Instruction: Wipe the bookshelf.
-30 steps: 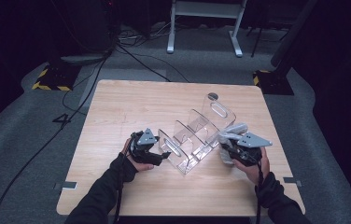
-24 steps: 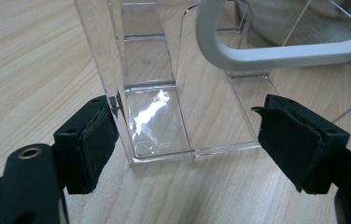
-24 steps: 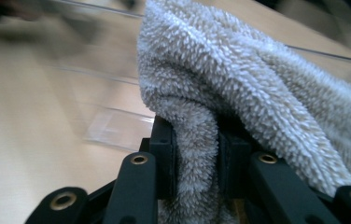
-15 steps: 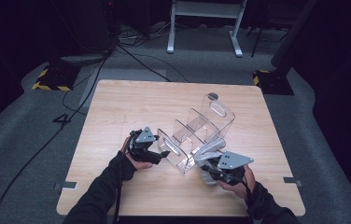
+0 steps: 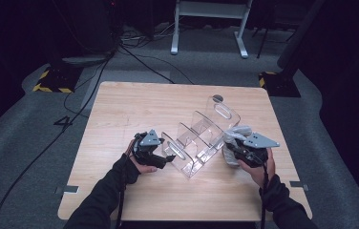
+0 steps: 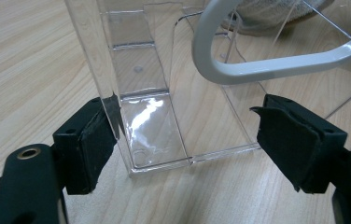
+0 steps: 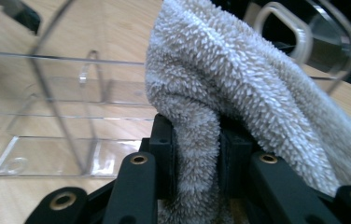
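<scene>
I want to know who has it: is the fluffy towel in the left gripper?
No, the right gripper pinches the towel between its jaws.

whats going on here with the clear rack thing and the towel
A person works at a wooden table with a gripper in each hand. The left gripper straddles one end of a clear acrylic rack, one pad against its wall, the other apart. The right gripper is shut on a pale towel, held at the rack's right side.

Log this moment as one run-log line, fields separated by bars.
left gripper: open, jaws straddling clear organizer end | right gripper: shut on grey towel beside organizer | wooden table
</scene>
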A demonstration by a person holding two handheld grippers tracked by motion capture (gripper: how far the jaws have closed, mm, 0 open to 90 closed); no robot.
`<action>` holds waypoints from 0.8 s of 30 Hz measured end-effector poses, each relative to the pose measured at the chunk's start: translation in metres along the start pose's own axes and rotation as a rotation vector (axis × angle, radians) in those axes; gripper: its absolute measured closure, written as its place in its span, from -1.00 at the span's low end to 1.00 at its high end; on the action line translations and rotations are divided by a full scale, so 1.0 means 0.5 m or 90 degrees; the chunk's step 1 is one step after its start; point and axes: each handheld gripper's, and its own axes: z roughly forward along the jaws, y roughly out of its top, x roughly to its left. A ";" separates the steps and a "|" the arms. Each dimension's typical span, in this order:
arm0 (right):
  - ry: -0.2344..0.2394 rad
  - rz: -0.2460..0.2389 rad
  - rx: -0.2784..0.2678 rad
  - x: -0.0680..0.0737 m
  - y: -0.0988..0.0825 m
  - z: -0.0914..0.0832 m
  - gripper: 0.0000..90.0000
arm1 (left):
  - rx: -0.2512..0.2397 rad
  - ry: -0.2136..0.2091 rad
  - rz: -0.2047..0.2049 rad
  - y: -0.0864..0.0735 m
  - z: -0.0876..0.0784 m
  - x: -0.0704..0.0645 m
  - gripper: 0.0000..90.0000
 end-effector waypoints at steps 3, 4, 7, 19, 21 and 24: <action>0.070 -0.026 -0.002 0.036 -0.003 -0.007 0.60 | -0.002 -0.008 0.001 -0.001 -0.002 -0.003 -0.51; 0.092 -0.037 -0.001 0.049 -0.004 -0.009 0.60 | 0.002 -0.010 0.002 -0.001 -0.003 -0.008 -0.50; 0.173 -0.102 -0.003 0.117 -0.002 -0.022 0.60 | 0.007 -0.011 0.013 0.000 -0.004 -0.019 -0.50; 0.173 -0.101 -0.019 0.120 0.001 -0.046 0.60 | 0.005 -0.018 0.021 -0.006 -0.011 -0.034 -0.45; 0.144 -0.059 -0.027 0.094 0.001 -0.052 0.60 | 0.003 -0.022 0.021 -0.007 -0.010 -0.035 -0.45; 0.110 -0.021 -0.033 0.061 0.001 -0.053 0.60 | 0.000 -0.024 0.020 -0.006 -0.009 -0.036 -0.45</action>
